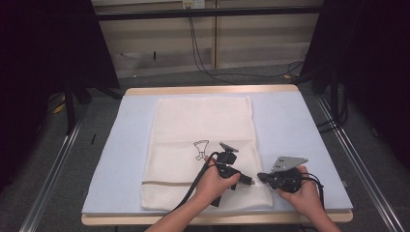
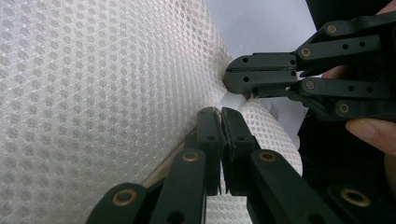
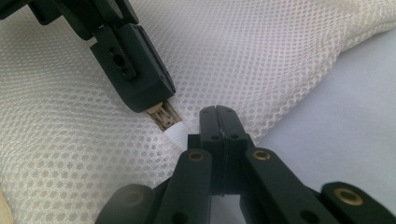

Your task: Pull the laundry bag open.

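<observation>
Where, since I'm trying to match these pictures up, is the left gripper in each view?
High view: left gripper at lower centre, over the mesh bag.
Left gripper view: bottom centre, its own jaws shut.
Right gripper view: upper left, clamped on the beige zipper pull.
Shared landmark: the white mesh bag.

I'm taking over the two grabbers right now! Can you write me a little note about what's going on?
Left gripper: fingers shut on the beige zip pull.
Right gripper: fingers shut on the mesh beside the small white tab.
Things: the white mesh laundry bag lies flat on the pale blue table, with both grippers at its near right corner.
Done: both grips taken.
Left: probably sliding the pull along the beige zip line while the right gripper holds the corner.
</observation>
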Available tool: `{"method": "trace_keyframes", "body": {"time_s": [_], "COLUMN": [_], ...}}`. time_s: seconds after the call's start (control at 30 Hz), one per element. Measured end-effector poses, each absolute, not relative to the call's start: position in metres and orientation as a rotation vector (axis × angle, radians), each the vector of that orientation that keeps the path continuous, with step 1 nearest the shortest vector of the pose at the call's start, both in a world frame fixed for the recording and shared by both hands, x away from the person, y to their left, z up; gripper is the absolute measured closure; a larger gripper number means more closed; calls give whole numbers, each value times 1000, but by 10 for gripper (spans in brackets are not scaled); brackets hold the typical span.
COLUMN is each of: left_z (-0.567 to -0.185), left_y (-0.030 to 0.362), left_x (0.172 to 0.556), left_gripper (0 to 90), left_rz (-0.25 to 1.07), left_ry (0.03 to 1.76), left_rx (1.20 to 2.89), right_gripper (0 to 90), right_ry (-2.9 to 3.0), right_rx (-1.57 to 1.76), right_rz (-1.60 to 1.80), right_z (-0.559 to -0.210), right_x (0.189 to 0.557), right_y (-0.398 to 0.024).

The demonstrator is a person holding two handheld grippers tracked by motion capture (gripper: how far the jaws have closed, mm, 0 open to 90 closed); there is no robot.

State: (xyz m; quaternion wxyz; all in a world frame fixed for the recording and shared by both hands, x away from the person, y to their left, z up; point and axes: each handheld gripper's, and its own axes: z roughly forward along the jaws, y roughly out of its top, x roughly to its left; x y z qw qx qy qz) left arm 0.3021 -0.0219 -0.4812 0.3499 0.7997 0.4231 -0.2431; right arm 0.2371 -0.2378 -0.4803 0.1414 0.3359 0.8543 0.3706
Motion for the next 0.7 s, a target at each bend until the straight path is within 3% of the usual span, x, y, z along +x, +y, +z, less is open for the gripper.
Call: {"method": "trace_keyframes", "body": {"time_s": [0.7], "left_z": [-477], "left_y": [7], "left_x": [304], "left_gripper": [873], "left_rz": [-646], "left_ry": [1114], "left_rx": [2043], "right_gripper": [900], "right_ry": [2467], "right_rx": [965], "right_rz": [1076], "right_z": [-481], "right_x": [237], "right_y": [-239]}}
